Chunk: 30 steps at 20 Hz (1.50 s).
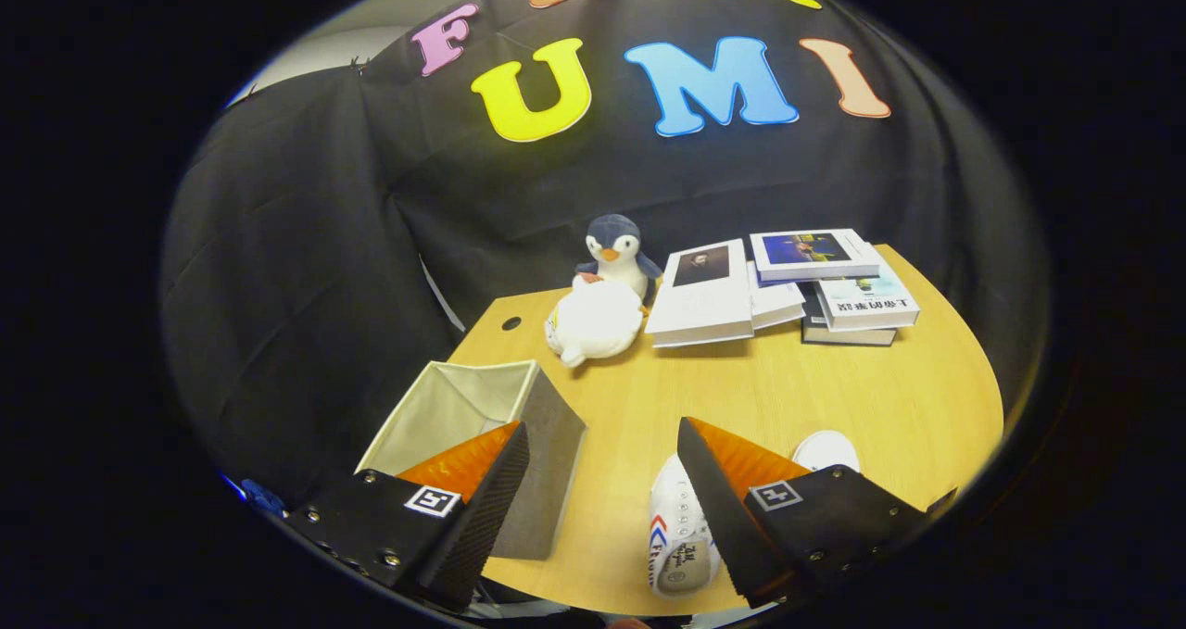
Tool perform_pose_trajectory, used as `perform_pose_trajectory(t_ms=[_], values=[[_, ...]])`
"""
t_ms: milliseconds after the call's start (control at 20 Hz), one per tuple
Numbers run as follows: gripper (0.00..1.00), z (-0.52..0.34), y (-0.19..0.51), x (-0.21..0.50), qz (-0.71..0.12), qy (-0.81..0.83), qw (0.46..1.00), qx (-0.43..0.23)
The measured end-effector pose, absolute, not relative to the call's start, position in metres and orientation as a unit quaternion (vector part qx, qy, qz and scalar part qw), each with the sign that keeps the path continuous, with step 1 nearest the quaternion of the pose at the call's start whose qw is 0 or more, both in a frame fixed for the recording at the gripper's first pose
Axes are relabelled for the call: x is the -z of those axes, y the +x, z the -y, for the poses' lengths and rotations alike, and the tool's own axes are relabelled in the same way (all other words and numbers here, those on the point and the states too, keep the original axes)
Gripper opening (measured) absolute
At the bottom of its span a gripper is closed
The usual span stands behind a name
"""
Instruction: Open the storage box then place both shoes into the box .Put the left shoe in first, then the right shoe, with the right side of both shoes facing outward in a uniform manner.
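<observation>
- The gripper [602,481] hangs above the near part of the round light-wood table [834,397] with its two fingers spread wide apart and nothing between them — it holds no thing.
- Just under the right finger lies a white canvas sneaker with red and blue stripes on its side [676,527]. The rounded white toe of a second white sneaker [827,448] shows just beyond the same finger.
- Under the left finger stands the grey fabric storage box with a pale lining [482,407]. Its top looks already open, so I judge the step in hand is to pick the left shoe.
- To do it well, lower the fingers on both sides of the shoe near its middle and close firmly. Which shoe is the left one I cannot tell.
- Count: two shoes, one box, one blue-and-white plush penguin [616,254], one white plush toy [593,321] — and about five stacked books [788,286].
</observation>
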State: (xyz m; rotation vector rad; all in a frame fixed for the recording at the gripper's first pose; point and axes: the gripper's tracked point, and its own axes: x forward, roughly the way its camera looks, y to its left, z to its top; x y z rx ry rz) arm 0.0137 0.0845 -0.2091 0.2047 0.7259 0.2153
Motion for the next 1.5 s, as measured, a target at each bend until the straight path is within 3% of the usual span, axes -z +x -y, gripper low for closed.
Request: perform_pose_trajectory(t_ms=[850,1500], values=[[0.98,-0.022,-0.014,0.339,-0.469,0.081,0.878,-0.051],[0.97,-0.009,-0.048,0.388,-0.551,0.07,0.83,-0.036]])
